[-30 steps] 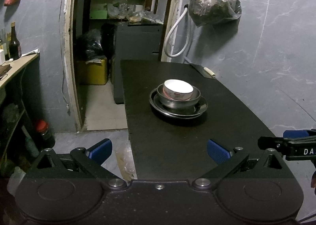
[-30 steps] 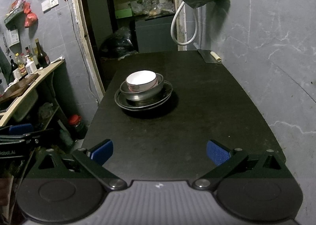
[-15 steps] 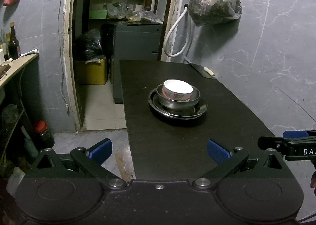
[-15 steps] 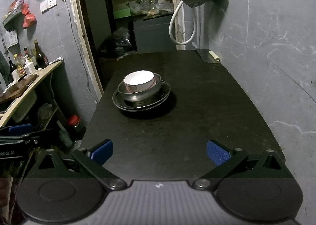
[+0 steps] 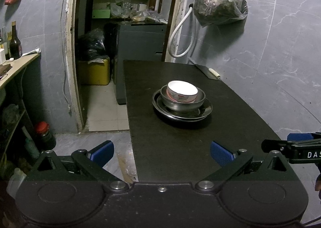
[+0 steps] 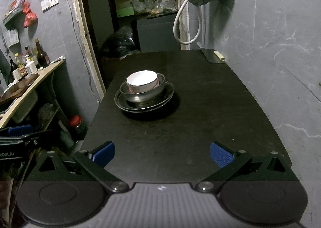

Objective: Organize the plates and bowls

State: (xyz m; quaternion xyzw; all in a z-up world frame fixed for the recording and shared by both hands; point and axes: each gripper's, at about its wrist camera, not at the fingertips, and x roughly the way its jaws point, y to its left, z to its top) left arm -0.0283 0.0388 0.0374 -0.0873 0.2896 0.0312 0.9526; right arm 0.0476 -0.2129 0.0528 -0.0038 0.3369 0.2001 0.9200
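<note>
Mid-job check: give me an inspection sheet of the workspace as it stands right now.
Surface: black table, matte, mostly bare.
Job's things: white bowl nested in metal bowl, on stacked metal plates.
Clutter: cleaver at the far right corner.
Grippers: left tool and right tool both open, empty, short of the stack.
Cables: white hose looped on the wall; thin cord beside the doorframe.
Surroundings: hanging plastic bag, side counter with bottles.
</note>
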